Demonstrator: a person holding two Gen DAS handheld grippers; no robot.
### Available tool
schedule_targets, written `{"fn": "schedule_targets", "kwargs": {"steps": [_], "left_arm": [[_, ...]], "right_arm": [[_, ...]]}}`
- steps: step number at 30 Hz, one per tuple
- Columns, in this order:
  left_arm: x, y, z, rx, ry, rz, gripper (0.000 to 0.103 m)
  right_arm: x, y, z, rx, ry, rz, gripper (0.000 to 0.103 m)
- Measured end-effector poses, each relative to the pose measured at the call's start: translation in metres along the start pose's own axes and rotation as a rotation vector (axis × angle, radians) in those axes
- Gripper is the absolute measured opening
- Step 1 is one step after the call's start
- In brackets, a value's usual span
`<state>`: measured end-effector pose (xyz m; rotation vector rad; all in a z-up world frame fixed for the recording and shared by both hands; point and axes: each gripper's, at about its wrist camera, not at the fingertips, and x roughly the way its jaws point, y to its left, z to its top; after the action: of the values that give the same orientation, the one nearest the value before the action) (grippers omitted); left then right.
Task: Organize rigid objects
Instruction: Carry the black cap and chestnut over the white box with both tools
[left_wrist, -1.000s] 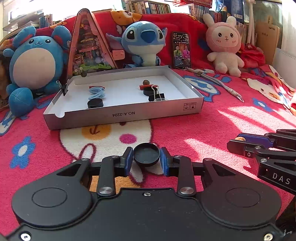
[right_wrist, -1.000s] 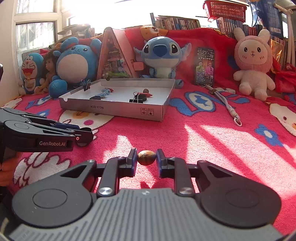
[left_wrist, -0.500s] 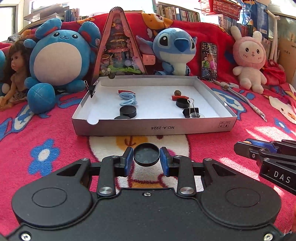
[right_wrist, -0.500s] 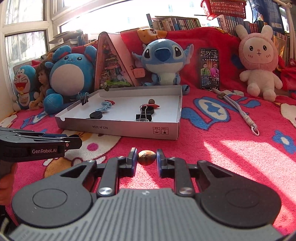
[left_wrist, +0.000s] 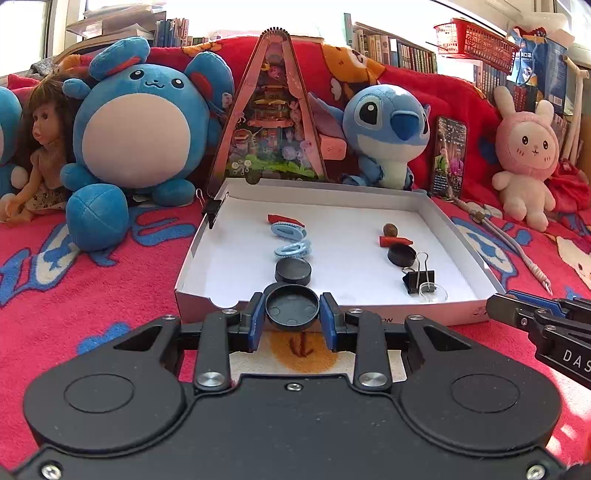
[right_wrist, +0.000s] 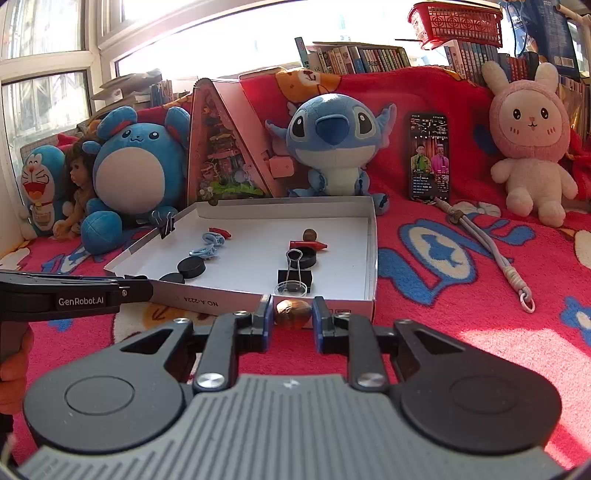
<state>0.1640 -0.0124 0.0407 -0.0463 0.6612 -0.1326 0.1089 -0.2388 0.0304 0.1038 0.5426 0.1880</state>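
Over the last second both claws have closed in on the white box (left_wrist: 460, 240), which sat well off across the red blanket (left_wrist: 110, 266) and now fills the middle of each wrist view. The left claw (left_wrist: 292, 319), pinching a black cap (left_wrist: 292, 308) between its blue pads, has come right up to the near wall of the box, at the left end of that wall beside the notch in it. The right claw (right_wrist: 293, 321), clamped on a brown nut (right_wrist: 293, 313), has arrived at the same near wall toward the right-hand end. Neither grip has changed on the way. Inside the box, things lie in two lines running away from the near wall: on the left another black cap (left_wrist: 293, 270), blue clips (left_wrist: 293, 248) and a red piece; on the right a clear disc, a binder clip (left_wrist: 418, 277), a cap, a red piece and a second nut (left_wrist: 390, 230). My reading is that the carry is nearly done and each piece next goes over the wall to join its line.
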Motion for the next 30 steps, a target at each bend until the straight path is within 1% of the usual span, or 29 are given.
{"fn": "schedule_targets", "kwargs": {"steps": [4,6,9,16,20,23,24,28,30], "left_arm": [[0.006,0.008,0.016,-0.019,-0.017,-0.012,0.03],[0.012,0.011,0.026,-0.027,-0.023,-0.037,0.03],[0.021,0.011,0.04,-0.01,-0.033,-0.066,0.03],[0.058,0.011,0.074,-0.018,0.01,-0.086,0.03],[0.085,0.011,0.086,-0.026,0.045,-0.065,0.03],[0.104,0.009,0.093,-0.014,0.052,-0.05,0.03],[0.109,0.009,0.095,-0.02,0.049,-0.043,0.03],[0.128,0.014,0.101,-0.069,0.053,-0.054,0.03],[0.138,0.016,0.104,-0.085,0.058,-0.039,0.03]], "right_arm": [[0.008,-0.003,0.011,0.017,-0.002,0.001,0.026],[0.013,-0.006,0.017,0.033,0.0,0.004,0.027],[0.021,-0.01,0.026,0.054,0.005,0.009,0.026],[0.047,-0.023,0.053,0.142,0.038,0.029,0.026],[0.064,-0.029,0.068,0.194,0.058,0.046,0.026],[0.079,-0.034,0.079,0.24,0.077,0.05,0.026],[0.086,-0.036,0.081,0.255,0.084,0.05,0.026],[0.106,-0.041,0.087,0.286,0.108,0.038,0.026],[0.118,-0.042,0.089,0.29,0.119,0.036,0.026]]}}
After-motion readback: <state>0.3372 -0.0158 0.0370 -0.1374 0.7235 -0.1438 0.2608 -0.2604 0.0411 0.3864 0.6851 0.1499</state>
